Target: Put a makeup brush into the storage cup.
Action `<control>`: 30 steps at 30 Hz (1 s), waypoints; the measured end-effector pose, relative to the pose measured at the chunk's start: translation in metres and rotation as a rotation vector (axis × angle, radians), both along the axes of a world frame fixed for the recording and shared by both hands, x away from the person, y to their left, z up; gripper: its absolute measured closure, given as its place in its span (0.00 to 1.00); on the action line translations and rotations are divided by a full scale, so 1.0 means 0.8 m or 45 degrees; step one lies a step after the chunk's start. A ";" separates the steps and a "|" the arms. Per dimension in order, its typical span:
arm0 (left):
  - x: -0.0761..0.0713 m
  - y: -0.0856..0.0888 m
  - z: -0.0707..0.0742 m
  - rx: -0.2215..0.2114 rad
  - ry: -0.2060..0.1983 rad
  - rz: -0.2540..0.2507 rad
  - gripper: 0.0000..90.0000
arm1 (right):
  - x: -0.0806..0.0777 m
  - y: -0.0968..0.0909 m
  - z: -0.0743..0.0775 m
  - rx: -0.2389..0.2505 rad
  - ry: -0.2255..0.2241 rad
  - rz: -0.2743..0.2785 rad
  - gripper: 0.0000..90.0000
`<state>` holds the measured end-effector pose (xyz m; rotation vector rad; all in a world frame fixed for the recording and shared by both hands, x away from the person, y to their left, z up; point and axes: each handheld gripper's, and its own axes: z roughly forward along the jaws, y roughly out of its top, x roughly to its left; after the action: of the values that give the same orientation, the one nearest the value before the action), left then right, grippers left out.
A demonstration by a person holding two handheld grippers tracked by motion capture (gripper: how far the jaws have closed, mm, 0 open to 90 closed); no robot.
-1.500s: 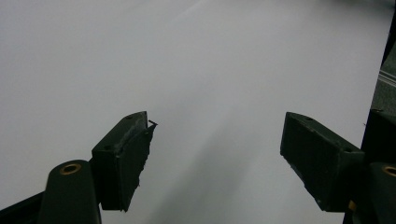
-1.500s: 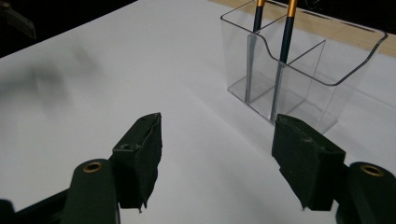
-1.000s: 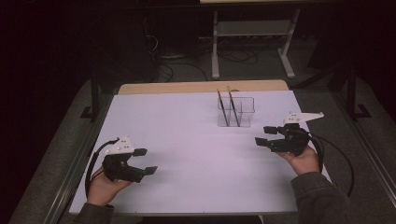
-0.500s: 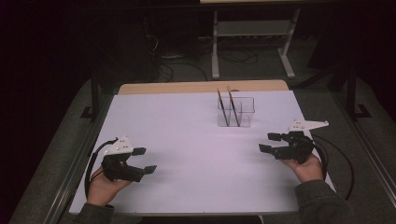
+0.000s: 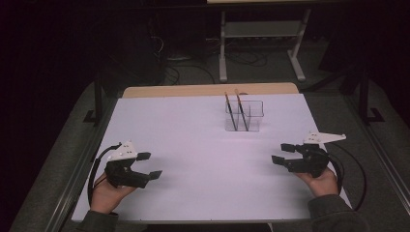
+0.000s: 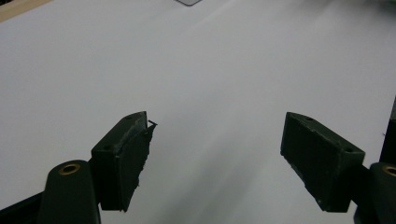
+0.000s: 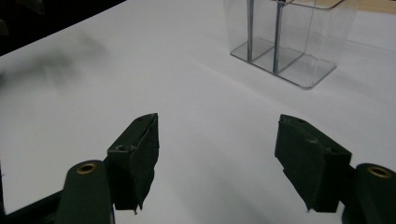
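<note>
A clear plastic holder [image 5: 244,116] with compartments stands on the white table [image 5: 193,145] toward the back, right of the middle; two thin sticks [image 5: 231,112] lean in it. The holder [image 7: 285,37] rises ahead of the right gripper [image 7: 217,154], whose jaws stand wide apart with nothing between them. That right gripper [image 5: 282,153] rests low near the table's right side, held by a hand. At the front left, the left gripper [image 5: 149,165] is open and empty; its jaws [image 6: 217,158] hang over bare white tabletop.
A wooden strip [image 5: 208,90] runs along the table's far edge. Beyond it on the dark floor stand a metal frame [image 5: 261,43] and loose cables [image 5: 179,72]. Each gripper trails a black cable [image 5: 355,174].
The right gripper has moved toward the near edge and sunk closer to the tabletop. The left gripper has stayed put.
</note>
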<state>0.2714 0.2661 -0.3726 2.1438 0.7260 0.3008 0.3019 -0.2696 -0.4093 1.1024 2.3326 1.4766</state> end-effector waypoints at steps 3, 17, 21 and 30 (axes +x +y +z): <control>0.000 -0.001 0.000 0.001 -0.005 0.004 0.26 | -0.005 -0.002 -0.003 -0.001 0.005 -0.006 0.32; -0.003 0.001 -0.007 -0.005 -0.019 0.032 0.26 | -0.032 -0.009 -0.017 0.021 -0.009 -0.045 0.32; -0.005 0.001 -0.009 -0.005 -0.026 0.032 0.26 | -0.038 -0.008 -0.020 0.012 -0.014 -0.056 0.31; -0.011 -0.003 -0.018 -0.014 -0.047 0.031 0.26 | -0.046 -0.002 -0.026 -0.005 -0.023 -0.075 0.29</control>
<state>0.2623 0.2637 -0.3874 2.1150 0.7312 0.3472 0.2647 -0.2710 -0.4305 1.1418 2.2698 1.4544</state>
